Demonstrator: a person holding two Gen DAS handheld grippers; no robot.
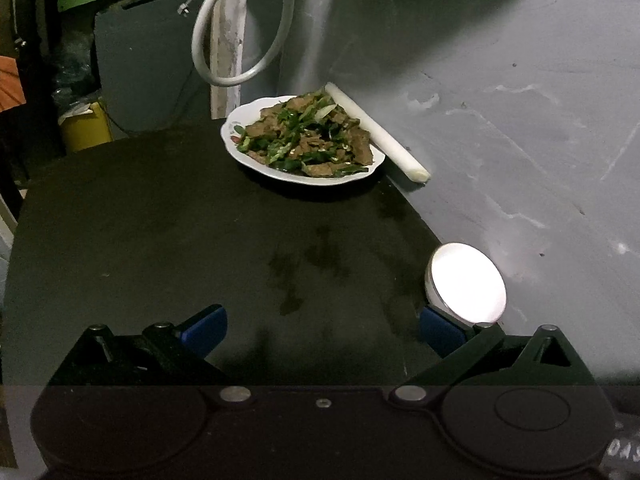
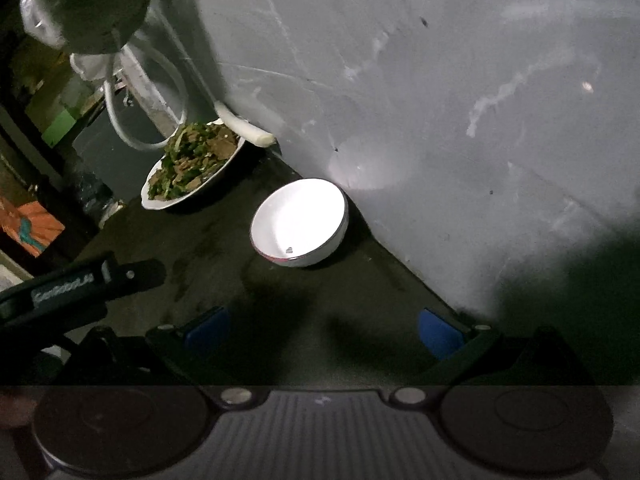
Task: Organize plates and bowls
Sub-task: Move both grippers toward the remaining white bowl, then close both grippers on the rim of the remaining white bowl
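The right wrist view shows the white bowl (image 2: 300, 222) whole: it stands upright and empty on the dark round table (image 2: 200, 252), close to the grey wall (image 2: 440, 100), with a thin dark line round its rim, a small mark inside and a reddish mark on its near outer side. The left wrist view shows only part of that bowl (image 1: 466, 282), glaring white, just beyond the right-hand blue fingertip (image 1: 440, 330); whether pad and bowl touch cannot be told. The left view gives the clearer look at the white plate (image 1: 302, 140) of stir-fried meat and green peppers, at the far edge of the table (image 1: 160, 220), with a white leek stalk (image 1: 376, 132) lying just beside it along the wall. In the right view the plate (image 2: 192, 168) sits beyond and left of the bowl, well apart from it, and the stalk (image 2: 246, 128) shows behind it. A looped white hose (image 1: 236, 28) hangs behind the plate in both views. Only the right view catches the left gripper's black body, at its left edge, bearing pale lettering (image 2: 62, 284) too blurred to read. The left gripper (image 1: 322, 330) has its blue fingers spread wide and grasps nothing. The right gripper (image 2: 324, 332) is likewise wide apart and empty over the table, short of the bowl.
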